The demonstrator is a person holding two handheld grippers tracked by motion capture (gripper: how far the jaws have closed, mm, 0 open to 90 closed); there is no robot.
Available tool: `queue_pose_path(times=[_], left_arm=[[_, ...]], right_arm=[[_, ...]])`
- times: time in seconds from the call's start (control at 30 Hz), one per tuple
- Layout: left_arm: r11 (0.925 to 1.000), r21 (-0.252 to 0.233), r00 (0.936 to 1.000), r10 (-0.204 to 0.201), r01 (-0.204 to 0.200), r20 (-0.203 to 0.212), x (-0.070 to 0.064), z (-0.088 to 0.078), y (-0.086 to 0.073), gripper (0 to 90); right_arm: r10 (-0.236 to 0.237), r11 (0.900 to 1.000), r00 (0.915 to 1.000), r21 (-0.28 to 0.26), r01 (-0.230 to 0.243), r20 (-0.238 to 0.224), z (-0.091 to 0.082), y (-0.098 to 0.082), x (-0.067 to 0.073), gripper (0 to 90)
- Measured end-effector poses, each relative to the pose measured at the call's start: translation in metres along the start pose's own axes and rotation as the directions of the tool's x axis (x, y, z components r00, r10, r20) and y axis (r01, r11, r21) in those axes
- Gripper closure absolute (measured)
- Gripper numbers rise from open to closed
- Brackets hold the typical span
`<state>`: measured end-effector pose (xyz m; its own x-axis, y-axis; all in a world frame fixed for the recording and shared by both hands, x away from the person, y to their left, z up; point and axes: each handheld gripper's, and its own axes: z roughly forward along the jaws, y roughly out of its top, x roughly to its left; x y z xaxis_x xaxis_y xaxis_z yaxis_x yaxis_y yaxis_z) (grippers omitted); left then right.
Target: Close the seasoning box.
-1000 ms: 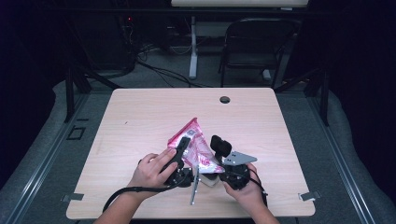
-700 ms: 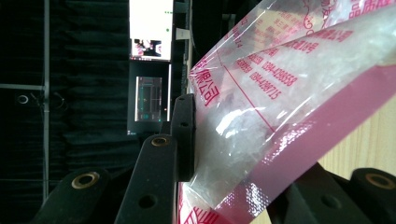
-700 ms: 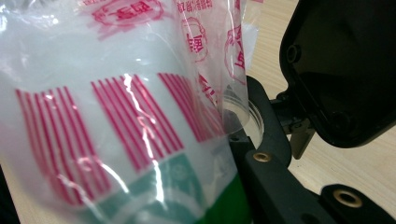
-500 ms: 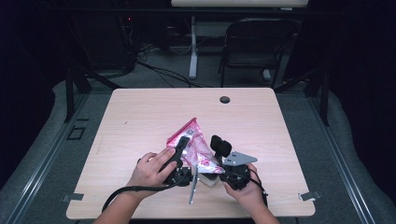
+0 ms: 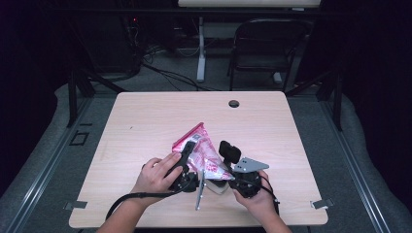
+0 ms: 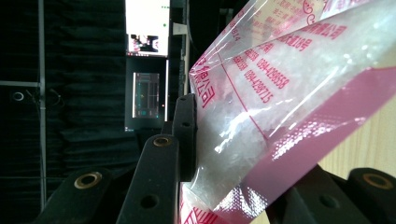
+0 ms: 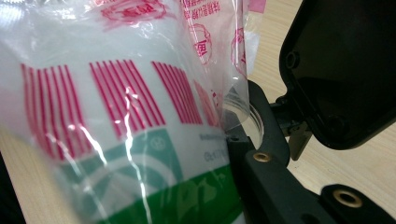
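A clear plastic bag printed in pink, with white granules inside, stands tilted near the table's front edge. My left gripper is shut on it; in the left gripper view the bag lies between the two black jaws, and the left fingertip presses into the film. My right gripper sits just to the right, its jaws closed on a clear round container whose rim rests against the right finger. The bag hides that gripper's other finger and most of the container.
The wooden table has a dark cable hole near its far edge. A black chair stands behind the table. Cables trail from both grippers toward the front edge. A black housing looms close on the right in the right gripper view.
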<state>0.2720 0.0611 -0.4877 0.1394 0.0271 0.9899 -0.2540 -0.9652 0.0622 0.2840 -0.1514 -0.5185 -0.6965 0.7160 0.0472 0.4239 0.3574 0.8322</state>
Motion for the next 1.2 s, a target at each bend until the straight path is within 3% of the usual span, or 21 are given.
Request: queue_pose_path(times=[0.27, 0.67, 1.2], left_arm=[[1.0000, 0.003, 1.0000, -0.007, 0.007, 0.000, 0.0005, -0.0015, 0.0015, 74.7], [0.9998, -0.012, 0.9998, 0.014, -0.014, -0.011, -0.0006, -0.0045, 0.0074, 74.8], [0.9993, -0.006, 0.9991, 0.036, -0.036, -0.020, 0.0005, -0.0053, 0.0096, 74.4]], right_arm=[[0.013, 1.000, 0.9999, -0.011, -0.013, -0.005, -0.0003, 0.0001, -0.0009, 90.0], [0.040, 0.999, 0.9992, -0.011, -0.040, -0.006, 0.0025, -0.0016, -0.0040, 90.0], [0.033, 0.999, 0.9994, -0.002, -0.033, -0.010, 0.0050, -0.0016, -0.0028, 90.0]])
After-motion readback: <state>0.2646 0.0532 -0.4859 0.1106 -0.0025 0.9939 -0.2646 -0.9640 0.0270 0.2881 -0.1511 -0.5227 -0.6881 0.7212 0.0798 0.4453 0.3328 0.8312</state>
